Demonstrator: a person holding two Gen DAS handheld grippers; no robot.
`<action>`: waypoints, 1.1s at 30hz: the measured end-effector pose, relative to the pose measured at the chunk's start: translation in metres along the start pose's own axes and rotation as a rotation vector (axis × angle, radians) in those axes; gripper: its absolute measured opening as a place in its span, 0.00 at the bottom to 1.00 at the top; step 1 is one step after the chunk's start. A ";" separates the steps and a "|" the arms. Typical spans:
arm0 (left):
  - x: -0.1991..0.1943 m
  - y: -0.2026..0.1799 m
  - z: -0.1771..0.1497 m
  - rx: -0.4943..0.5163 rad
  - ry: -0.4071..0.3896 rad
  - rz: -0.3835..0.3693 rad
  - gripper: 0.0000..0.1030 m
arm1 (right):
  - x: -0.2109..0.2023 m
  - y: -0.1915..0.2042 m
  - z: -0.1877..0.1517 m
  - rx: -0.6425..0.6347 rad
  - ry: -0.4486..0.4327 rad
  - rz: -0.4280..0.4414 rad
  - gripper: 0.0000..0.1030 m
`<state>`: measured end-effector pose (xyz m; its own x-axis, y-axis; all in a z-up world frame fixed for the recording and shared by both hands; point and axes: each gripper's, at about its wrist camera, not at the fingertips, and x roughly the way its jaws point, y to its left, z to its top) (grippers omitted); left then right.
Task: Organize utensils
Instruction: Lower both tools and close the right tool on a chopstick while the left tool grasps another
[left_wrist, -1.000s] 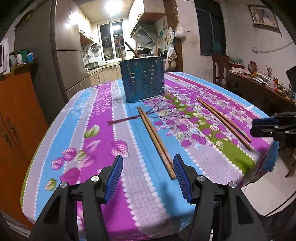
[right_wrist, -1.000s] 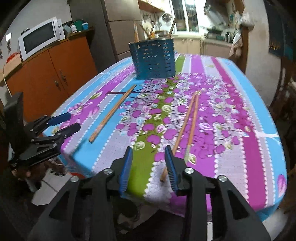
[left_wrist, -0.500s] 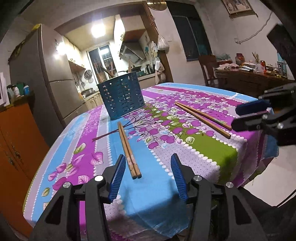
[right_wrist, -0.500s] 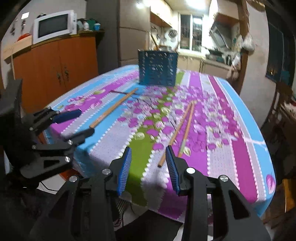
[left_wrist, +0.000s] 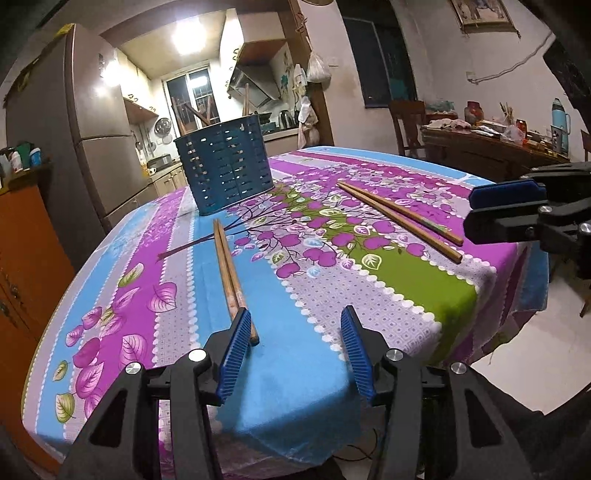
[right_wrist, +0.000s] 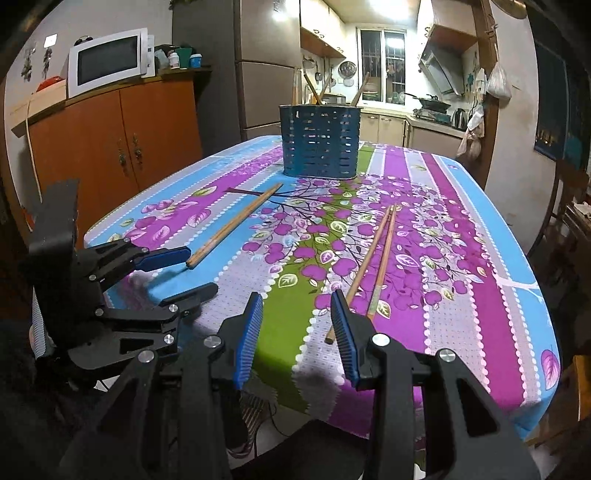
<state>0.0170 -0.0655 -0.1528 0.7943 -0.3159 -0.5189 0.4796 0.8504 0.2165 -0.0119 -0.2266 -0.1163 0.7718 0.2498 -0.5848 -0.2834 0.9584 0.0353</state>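
Left wrist view, left to right: orange wooden cabinet (left_wrist: 22, 258) at 9 o'clock, grey-brown metal fridge (left_wrist: 92, 122) at 10 o'clock. Floral purple, blue and green striped tablecloth (left_wrist: 177, 277) covers the table. Dark blue perforated metal utensil holder (left_wrist: 227, 170) stands at 12 o'clock on the far part of the cloth, wooden utensils sticking out of its top. Left pair of brown wooden chopsticks (left_wrist: 231, 277) lies flat, running from just in front of the holder toward 6 o'clock. Left gripper (left_wrist: 295, 350), black with blue ribbed pads, is parted about halfway, nothing gripped; the near chopstick ends sit just inside the left pad, whether touching it is unclear. Right pair of brown wooden chopsticks (left_wrist: 399, 219) lies flat at 2 o'clock, well apart from the left pair. Right gripper seen side-on at 3 o'clock past the table edge.

Right wrist view, left to right: white microwave (right_wrist: 110, 61) on the cabinet at 10 o'clock. Left gripper at 8 o'clock, the left pair's near end between its pads. Holder at 12 o'clock. Right gripper (right_wrist: 297, 332) is partly open, holding nothing; the right pair's near ends lie just right of centre, one passing behind the right pad.
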 end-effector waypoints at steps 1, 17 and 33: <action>0.001 0.000 0.000 -0.006 0.002 0.001 0.51 | 0.000 -0.001 0.000 0.004 -0.001 0.000 0.36; 0.009 0.009 0.003 -0.094 0.051 -0.029 0.56 | -0.002 -0.006 0.001 0.008 -0.020 -0.006 0.38; -0.006 0.000 0.008 -0.087 -0.015 -0.125 0.63 | -0.009 -0.009 0.005 0.010 -0.065 -0.012 0.41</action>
<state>0.0154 -0.0666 -0.1434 0.7359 -0.4276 -0.5250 0.5418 0.8369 0.0778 -0.0136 -0.2368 -0.1074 0.8106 0.2467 -0.5312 -0.2685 0.9626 0.0373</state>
